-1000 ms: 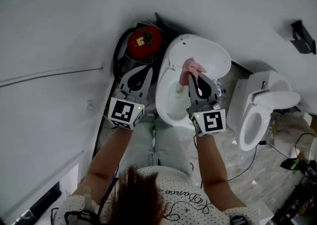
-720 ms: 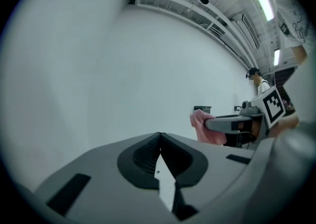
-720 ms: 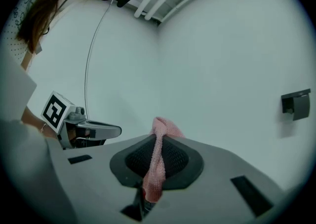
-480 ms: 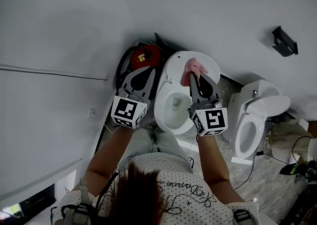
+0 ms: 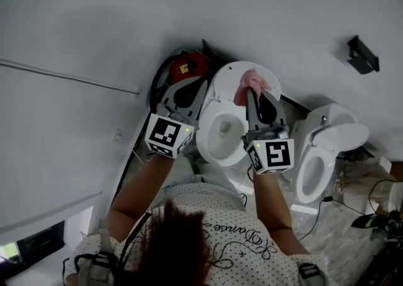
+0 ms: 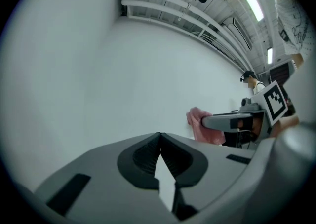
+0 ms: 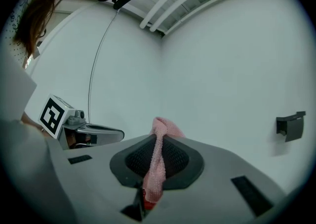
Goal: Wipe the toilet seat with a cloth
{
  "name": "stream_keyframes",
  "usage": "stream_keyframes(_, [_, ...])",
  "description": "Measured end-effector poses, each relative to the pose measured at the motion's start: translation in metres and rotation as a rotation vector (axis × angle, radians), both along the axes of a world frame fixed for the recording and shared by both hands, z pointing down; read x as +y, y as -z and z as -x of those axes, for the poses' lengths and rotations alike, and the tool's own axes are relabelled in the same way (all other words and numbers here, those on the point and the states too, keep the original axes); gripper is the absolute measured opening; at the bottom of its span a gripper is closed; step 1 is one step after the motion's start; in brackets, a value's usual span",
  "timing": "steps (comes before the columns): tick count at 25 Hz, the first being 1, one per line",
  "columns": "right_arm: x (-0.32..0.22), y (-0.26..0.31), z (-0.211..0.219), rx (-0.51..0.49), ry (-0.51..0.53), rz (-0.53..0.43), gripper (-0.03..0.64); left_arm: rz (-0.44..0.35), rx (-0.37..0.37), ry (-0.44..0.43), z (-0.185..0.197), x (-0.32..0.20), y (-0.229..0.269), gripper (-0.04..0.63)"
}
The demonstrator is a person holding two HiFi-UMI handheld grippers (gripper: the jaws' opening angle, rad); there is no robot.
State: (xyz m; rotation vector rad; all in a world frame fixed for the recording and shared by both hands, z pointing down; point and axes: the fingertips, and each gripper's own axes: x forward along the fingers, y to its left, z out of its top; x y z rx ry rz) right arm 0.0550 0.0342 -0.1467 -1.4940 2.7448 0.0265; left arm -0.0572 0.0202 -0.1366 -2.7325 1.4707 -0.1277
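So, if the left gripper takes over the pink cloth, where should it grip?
Probably the bunched end of the pink cloth, past the right gripper, coming from the side of the left gripper: only that end is unclamped.

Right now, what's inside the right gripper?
A pink knitted cloth, clamped in the right gripper; its top bunches out past the tips. The cloth's lower end is hidden by the gripper's body.
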Motion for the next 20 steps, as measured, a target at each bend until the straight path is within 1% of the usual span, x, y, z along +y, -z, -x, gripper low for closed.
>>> stream_keyframes(7, [0.004,0.006,-0.002,-0.011,0.0,-0.023,0.031,-0.007,0.014,-0.003,-0.003,0.006,0.006,0.005])
stream_keyframes(20, [0.004,0.012,0.006,-0.009,0.006,-0.037,0.031,-0.019,-0.003,0.011,0.008,0.012,0.017,0.005])
